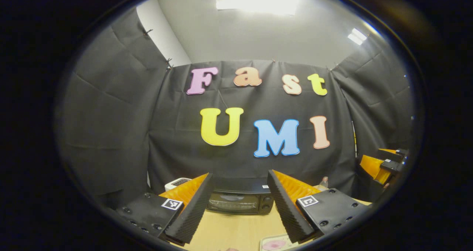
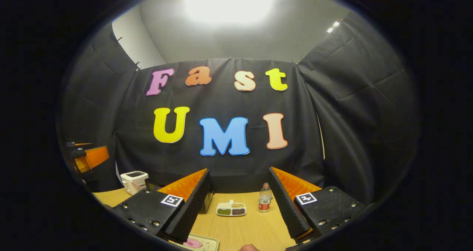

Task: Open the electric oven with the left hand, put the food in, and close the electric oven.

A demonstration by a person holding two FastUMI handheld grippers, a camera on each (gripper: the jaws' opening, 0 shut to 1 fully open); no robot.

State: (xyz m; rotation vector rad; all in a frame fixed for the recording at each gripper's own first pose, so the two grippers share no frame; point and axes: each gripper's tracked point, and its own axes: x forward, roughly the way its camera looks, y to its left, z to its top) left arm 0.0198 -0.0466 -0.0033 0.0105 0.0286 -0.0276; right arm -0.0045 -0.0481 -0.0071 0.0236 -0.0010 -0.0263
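In the left gripper view, the left tongs [image 1: 239,206] stand wide open with nothing between the fingers, raised above the bench [image 1: 236,230]. Framed in the gap between them, at the far side of the bench against the wall, sits the oven [image 1: 240,199], its glass door shut. A white toaster [image 1: 177,183] stands just left of the oven, partly hidden behind the left finger. Near the bottom edge, just in front of the tongs, lies a tray [image 1: 275,243] with a pink piece of food on it. At the far right edge of this view the right tongs [image 1: 384,166] show, held up well apart from the left ones; how wide they stand cannot be told from here.

In the right gripper view, the right tongs [image 2: 239,203] are likewise spread wide and hold nothing. Between the fingers, far on the bench [image 2: 240,229], lie a small divided dish [image 2: 231,209] with green, pale and dark fillings and, just right of it, an upright bottle [image 2: 265,198]. The toaster [image 2: 133,180] stands at far left. A sliver of the oven [image 2: 207,202] peeks out beside the left finger. The tray [image 2: 199,243] with the pink food lies near the bottom edge, under the left finger. At the far left edge the left tongs [image 2: 87,156] show, their opening unclear from here.
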